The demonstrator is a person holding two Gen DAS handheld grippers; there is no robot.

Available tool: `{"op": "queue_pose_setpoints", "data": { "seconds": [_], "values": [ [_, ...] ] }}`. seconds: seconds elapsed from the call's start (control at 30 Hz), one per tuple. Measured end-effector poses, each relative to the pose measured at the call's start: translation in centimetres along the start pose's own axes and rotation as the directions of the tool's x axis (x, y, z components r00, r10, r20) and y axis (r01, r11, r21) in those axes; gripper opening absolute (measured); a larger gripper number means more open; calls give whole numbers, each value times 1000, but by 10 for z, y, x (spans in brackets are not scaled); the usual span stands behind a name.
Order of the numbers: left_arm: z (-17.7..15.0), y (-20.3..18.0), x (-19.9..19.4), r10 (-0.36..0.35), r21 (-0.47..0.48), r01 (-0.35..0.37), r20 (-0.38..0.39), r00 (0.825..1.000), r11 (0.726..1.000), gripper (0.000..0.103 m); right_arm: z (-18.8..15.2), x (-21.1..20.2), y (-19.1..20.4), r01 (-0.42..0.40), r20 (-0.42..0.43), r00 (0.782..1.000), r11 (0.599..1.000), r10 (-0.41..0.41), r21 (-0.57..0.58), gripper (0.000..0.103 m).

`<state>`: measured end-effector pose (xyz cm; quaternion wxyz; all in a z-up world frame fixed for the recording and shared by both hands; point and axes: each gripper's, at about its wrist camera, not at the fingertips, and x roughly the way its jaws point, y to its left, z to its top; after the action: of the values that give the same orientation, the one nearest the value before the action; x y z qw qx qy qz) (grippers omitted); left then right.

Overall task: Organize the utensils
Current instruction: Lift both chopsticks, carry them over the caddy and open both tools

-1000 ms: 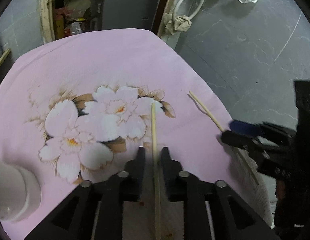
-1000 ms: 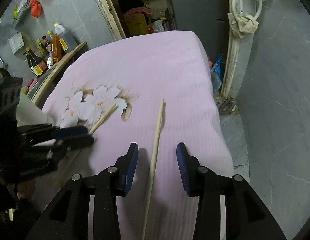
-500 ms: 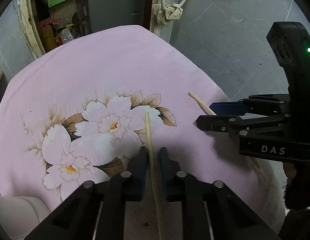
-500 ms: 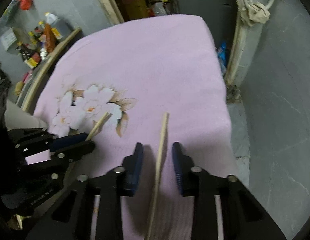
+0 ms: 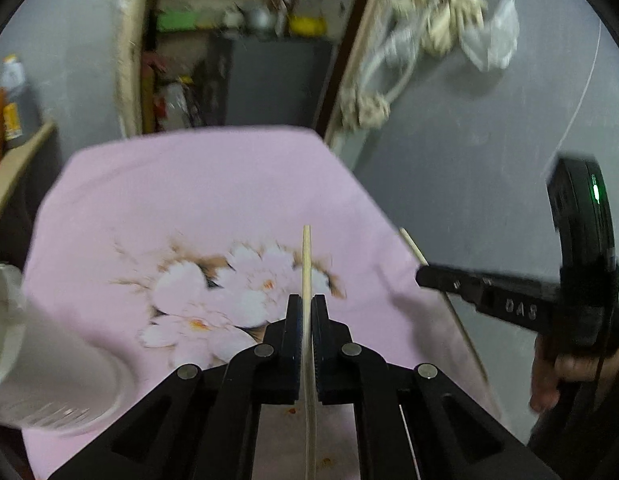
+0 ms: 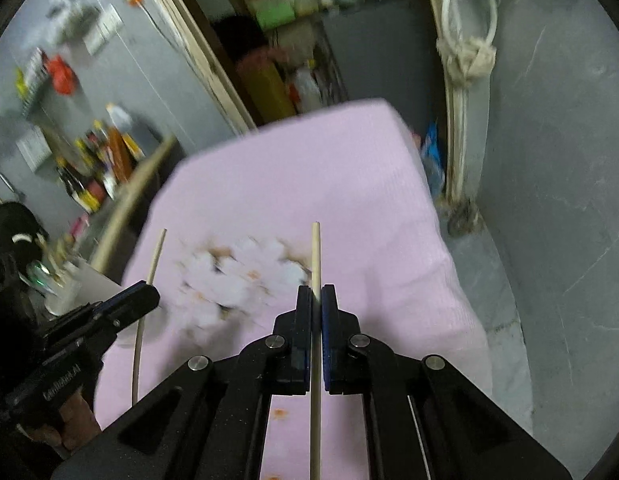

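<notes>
Chopsticks clamped and lifted off the pink cloth point(image 5: 213, 184)
Left gripper point(image 5: 307, 312) pinched one chopstick point(image 5: 306, 256); right gripper point(image 6: 316, 304) pinched the other chopstick point(image 6: 316, 256); white cup point(image 5: 49, 368) near left; both raised since earlier.

Left wrist view: looking forward and down along the left gripper point(image 5: 307, 316), close above the pink floral cloth point(image 5: 197, 200); right gripper point(image 5: 425, 276) entering at right edge of frame.

Right wrist view: facing likewise along the right gripper point(image 6: 316, 308), close above the same cloth point(image 6: 309, 168); left gripper point(image 6: 149, 294) showing at lower left.

Both are sharing the flower print and the doorway at top.
</notes>
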<state>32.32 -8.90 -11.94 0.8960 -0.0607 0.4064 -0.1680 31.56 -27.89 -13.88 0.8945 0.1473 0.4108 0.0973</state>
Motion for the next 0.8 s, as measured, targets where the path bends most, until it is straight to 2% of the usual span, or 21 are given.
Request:
{"op": "queue_pose_setpoints", "data": {
  "seconds": [0.1, 0.3, 0.43, 0.57, 0.8],
  "values": [
    [5, 7, -33, 10, -29, -8, 80, 997, 1000, 5, -4, -21, 17, -28, 77, 997, 1000, 28, -1, 4],
    [15, 30, -91, 38, -53, -28, 186, 982, 998, 5, -6, -48, 65, -91, 223, 969, 994, 103, -60, 4],
    [22, 53, -125, 64, -74, -46, 251, 966, 996, 5, 6, -57, 101, -151, 312, 933, 982, 178, -111, 4],
    [31, 78, -151, 95, -107, -65, 306, 947, 992, 5, 16, -54, 140, -218, 351, 900, 964, 260, -154, 4],
    [35, 140, -201, 185, -198, -112, 400, 898, 974, 5, 32, -46, 202, -332, 429, 824, 929, 370, -164, 4]
  ]
}}
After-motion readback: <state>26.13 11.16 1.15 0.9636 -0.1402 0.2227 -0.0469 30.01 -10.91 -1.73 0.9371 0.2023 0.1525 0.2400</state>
